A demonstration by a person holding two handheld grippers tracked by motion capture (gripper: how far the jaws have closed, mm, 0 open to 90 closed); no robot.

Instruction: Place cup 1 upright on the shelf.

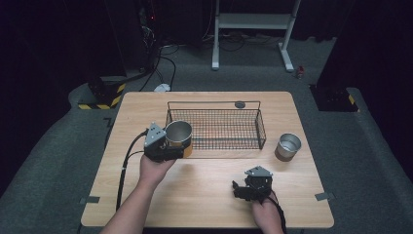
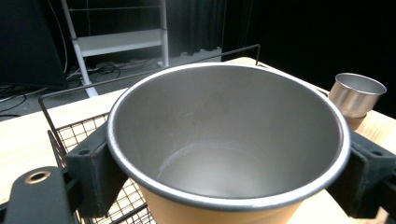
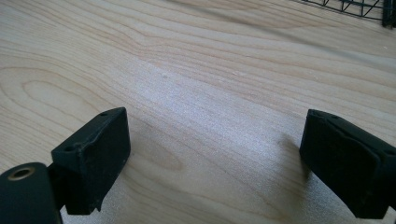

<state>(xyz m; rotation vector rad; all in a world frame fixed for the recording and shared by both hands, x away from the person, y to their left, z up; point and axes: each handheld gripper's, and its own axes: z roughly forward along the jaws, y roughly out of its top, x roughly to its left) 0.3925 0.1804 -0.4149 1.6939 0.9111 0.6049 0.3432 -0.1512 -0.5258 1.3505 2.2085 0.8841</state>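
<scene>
Presently: left tongs clamp a steel cup by its sides, rigid, light, slick-walled; right tongs gape wide, empty, over bare tabletop.

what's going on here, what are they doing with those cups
A person works at a wooden table with a gripper in each hand. The left gripper is shut on a metal cup, held at the near left corner of the wire basket; whether it has crossed the rim is hard to tell. The right gripper is open over bare tabletop, holding nothing. A second metal cup stands on the table to the right of the basket, which looks empty.
</scene>
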